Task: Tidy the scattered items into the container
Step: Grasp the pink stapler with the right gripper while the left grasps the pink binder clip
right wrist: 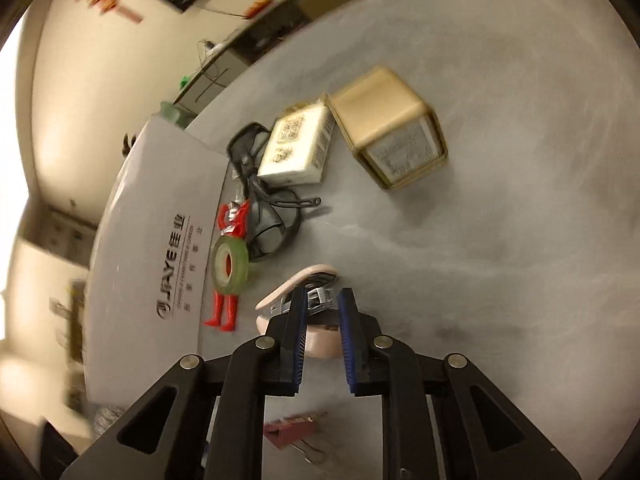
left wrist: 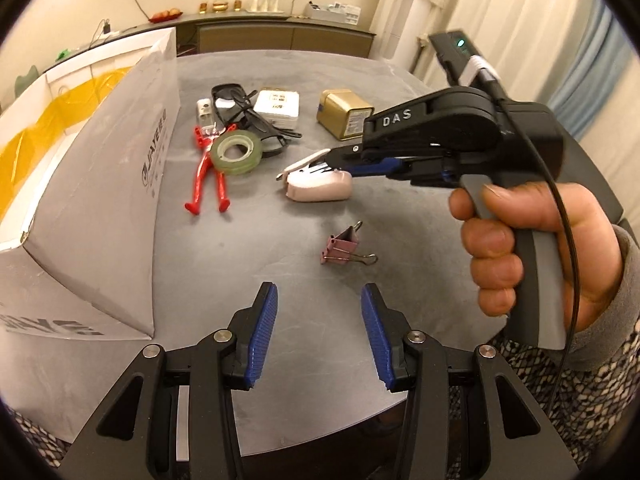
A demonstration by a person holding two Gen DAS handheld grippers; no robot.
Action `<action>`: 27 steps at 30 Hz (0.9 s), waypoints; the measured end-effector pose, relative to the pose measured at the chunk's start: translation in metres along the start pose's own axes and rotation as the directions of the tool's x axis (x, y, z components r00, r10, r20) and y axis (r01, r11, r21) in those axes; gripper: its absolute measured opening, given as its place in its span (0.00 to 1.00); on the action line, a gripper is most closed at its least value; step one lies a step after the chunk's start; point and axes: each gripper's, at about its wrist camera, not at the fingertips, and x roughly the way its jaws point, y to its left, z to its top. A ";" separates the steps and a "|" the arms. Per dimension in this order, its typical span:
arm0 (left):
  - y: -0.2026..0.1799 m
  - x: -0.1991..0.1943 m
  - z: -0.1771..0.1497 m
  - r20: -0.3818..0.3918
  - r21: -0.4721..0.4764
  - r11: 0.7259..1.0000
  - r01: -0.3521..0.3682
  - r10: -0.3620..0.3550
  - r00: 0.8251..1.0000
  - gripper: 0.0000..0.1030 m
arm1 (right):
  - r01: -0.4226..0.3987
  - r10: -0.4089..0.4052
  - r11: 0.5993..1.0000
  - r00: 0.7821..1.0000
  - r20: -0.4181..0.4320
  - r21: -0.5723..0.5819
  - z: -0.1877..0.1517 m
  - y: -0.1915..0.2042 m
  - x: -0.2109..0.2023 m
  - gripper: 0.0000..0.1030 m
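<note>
A: Right hand-held gripper (right wrist: 323,304) pinching the pale pink plastic stapler (left wrist: 318,186) at frame centre on the grey desk (left wrist: 280,280); left hand-held gripper (left wrist: 319,306) hanging spread, empty.

B: Possibly slipping from the narrow metal grip, dropping short of the white cardboard box (left wrist: 100,184) at left.

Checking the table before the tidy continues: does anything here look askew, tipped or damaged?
The gold tin lies tipped on its side. The tape roll rests on the red figure, beside tangled glasses. The pink stapler gapes open. No visible damage.
</note>
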 end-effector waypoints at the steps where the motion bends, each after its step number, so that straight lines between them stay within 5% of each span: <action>1: 0.000 -0.001 0.000 0.002 0.000 1.000 0.003 -0.003 1.000 0.45 | -0.003 0.003 0.999 1.000 -0.001 -0.034 -0.002 0.006 -0.003 0.30; 3: 0.000 -0.001 0.001 0.003 -0.002 1.000 0.006 -0.006 1.000 0.45 | 0.010 -0.009 0.992 1.000 0.008 -0.127 -0.011 0.022 -0.009 0.65; 7: 0.001 0.003 0.002 -0.001 -0.003 1.000 0.013 -0.013 1.000 0.45 | 0.164 -0.173 0.948 0.985 -0.008 -0.274 -0.025 0.042 0.011 0.74; 8: 0.001 0.002 0.002 0.000 -0.003 1.000 0.015 -0.015 1.000 0.45 | 0.184 -0.193 0.935 0.981 0.000 -0.302 -0.027 0.044 0.015 0.73; 11: 0.004 0.000 0.002 0.007 -0.011 1.000 0.023 -0.022 1.000 0.45 | 0.167 -0.176 0.937 0.984 0.001 -0.307 -0.027 0.044 0.012 0.26; 14: 0.009 0.000 0.003 0.011 -0.025 0.999 0.028 -0.028 1.000 0.45 | 0.123 -0.124 0.960 0.992 0.012 -0.250 -0.024 0.036 -0.006 0.22; 17: 0.013 0.000 0.004 0.014 -0.038 0.999 0.034 -0.034 0.999 0.45 | -0.080 0.080 0.995 0.997 0.003 -0.063 -0.015 0.017 -0.027 0.18; 20: 0.014 0.006 0.009 0.008 -0.043 0.998 0.044 -0.043 0.999 0.45 | -0.216 0.215 0.971 0.976 0.023 0.104 -0.011 -0.007 -0.035 0.17; 27: -0.006 0.027 0.024 0.021 0.030 0.998 0.056 -0.056 0.998 0.47 | -0.269 0.271 0.923 0.962 0.034 0.274 -0.005 -0.039 -0.029 0.13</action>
